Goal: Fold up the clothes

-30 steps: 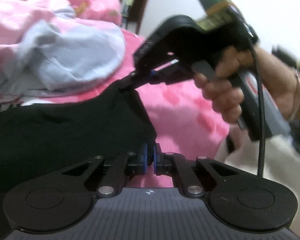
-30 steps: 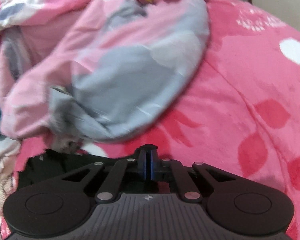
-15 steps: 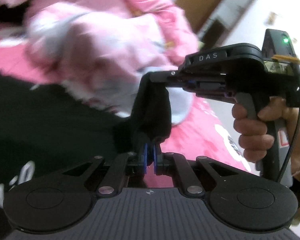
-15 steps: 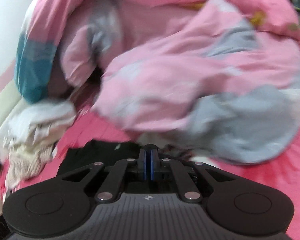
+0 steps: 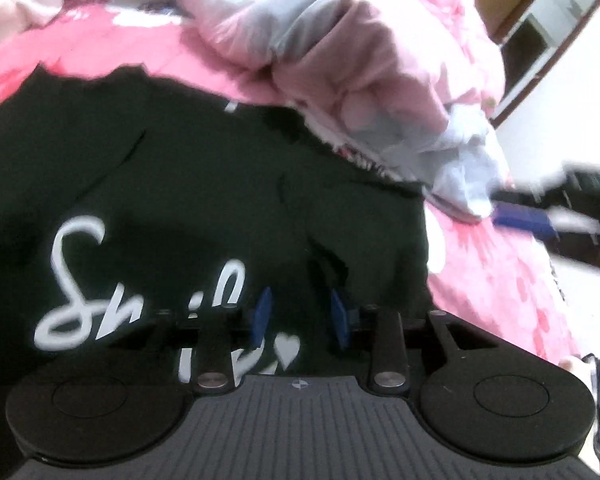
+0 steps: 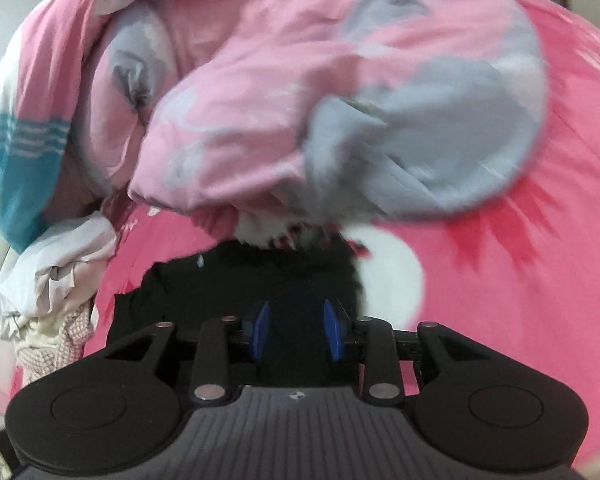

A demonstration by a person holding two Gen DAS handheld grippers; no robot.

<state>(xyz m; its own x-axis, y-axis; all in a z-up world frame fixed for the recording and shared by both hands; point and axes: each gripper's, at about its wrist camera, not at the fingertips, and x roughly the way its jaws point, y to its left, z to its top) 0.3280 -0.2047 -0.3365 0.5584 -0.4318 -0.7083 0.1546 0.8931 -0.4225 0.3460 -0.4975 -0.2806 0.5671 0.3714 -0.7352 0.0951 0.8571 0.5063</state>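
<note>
A black shirt (image 5: 204,184) with white script lettering lies spread on the pink bedspread (image 5: 496,280). My left gripper (image 5: 302,316) hovers over the shirt's right part. Its jaws are opening, and the blue pads (image 5: 263,314) stand apart with the fabric lying loose below them. In the right wrist view the same black shirt (image 6: 260,276) lies just ahead of my right gripper (image 6: 296,328). Its jaws are also opening, and the pads (image 6: 330,328) do not press on the cloth. The right gripper (image 5: 540,220) shows blurred at the right edge of the left wrist view.
A bulky pink and grey quilt (image 6: 320,100) is heaped right behind the shirt, its edge touching the shirt's far side. Crumpled white clothes (image 6: 56,276) lie at the left. A dark door frame (image 5: 540,28) stands beyond the bed at the upper right.
Both grippers were shut on the black shirt's edge and held it up. Now their jaws have parted, the shirt lies flat on the bed, and the left view has swung over the lettering.
</note>
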